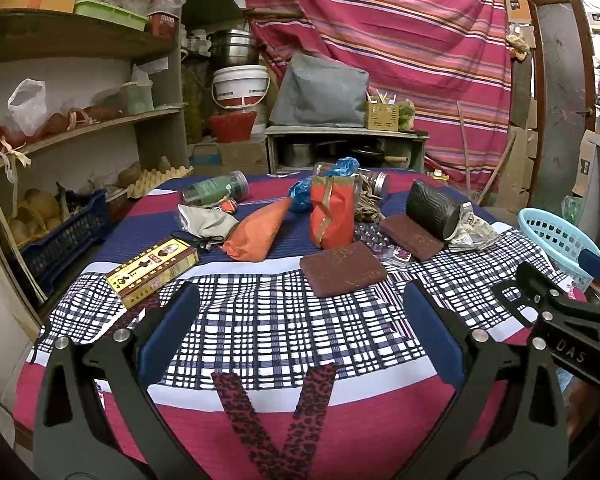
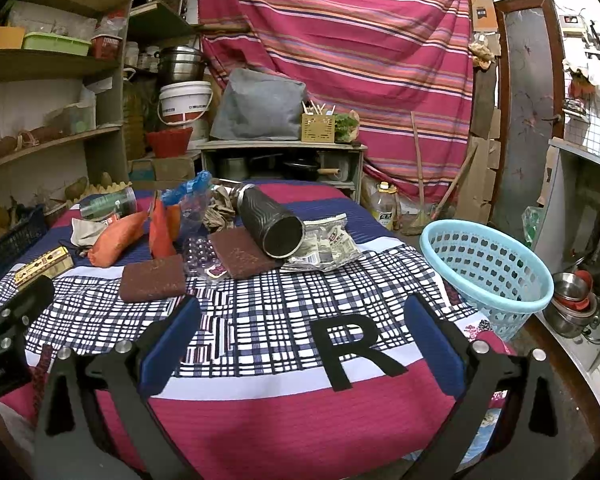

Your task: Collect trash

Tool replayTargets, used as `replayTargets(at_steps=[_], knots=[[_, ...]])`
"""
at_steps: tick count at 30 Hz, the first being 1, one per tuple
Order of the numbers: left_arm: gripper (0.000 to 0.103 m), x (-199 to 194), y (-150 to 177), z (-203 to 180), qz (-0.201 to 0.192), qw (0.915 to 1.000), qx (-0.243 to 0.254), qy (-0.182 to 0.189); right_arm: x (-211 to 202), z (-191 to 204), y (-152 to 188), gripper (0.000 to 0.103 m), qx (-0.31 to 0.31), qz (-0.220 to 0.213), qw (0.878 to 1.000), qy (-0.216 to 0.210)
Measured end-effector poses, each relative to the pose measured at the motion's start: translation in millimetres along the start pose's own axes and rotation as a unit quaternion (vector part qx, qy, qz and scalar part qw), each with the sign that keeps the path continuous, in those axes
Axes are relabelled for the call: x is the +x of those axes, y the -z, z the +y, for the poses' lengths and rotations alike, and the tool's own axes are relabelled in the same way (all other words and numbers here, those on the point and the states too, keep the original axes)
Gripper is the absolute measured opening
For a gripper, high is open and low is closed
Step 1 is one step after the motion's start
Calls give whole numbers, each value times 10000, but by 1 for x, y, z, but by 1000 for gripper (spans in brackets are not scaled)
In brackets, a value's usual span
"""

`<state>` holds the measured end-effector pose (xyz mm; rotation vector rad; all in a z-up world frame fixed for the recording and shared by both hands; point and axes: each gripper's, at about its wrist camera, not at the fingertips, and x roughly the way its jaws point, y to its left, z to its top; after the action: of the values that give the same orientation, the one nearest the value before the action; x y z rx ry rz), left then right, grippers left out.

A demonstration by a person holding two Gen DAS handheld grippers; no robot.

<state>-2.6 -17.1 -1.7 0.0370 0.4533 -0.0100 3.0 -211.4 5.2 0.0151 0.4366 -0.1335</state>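
Observation:
Litter lies across the cloth-covered table (image 1: 284, 320): a yellow box (image 1: 152, 272), orange pouches (image 1: 256, 232), a red bag (image 1: 332, 216), two brown pads (image 1: 342, 268), a black cylinder (image 1: 432, 210) and crumpled wrappers (image 2: 328, 242). A light blue basket (image 2: 486, 274) stands at the table's right edge. My left gripper (image 1: 300, 312) hangs open over the checked cloth, nothing between its fingers. My right gripper (image 2: 302, 320) is open too, short of the litter, with the basket to its right.
Wooden shelves (image 1: 80, 120) with bags and a dark blue crate (image 1: 64, 240) line the left. Behind the table stand a low cabinet (image 1: 344, 140), a white bucket (image 1: 240, 84) and a striped curtain (image 1: 380, 20). Steel bowls (image 2: 572, 292) sit low on the right.

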Motion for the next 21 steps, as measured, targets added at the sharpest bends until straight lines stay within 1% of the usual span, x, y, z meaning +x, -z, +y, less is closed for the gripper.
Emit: replayTargets(at_steps=[5, 10, 15, 17, 21], knots=[[98, 1, 1, -7, 32, 10000, -6, 59, -1, -2, -1, 99, 12, 4, 10000, 1], [98, 2, 0, -2, 57, 9999, -41, 91, 2, -4, 4, 99, 87, 10, 10000, -25], [98, 4, 0, -3, 107, 9999, -57, 106, -1, -4, -1, 99, 131, 23, 9999, -12], [98, 5, -3, 2, 168, 9997, -95, 162, 0, -4, -4, 99, 75, 29, 10000, 21], [98, 11, -13, 8, 189, 9996, -187, 110, 3, -3, -13, 99, -77, -22, 9999, 87]])
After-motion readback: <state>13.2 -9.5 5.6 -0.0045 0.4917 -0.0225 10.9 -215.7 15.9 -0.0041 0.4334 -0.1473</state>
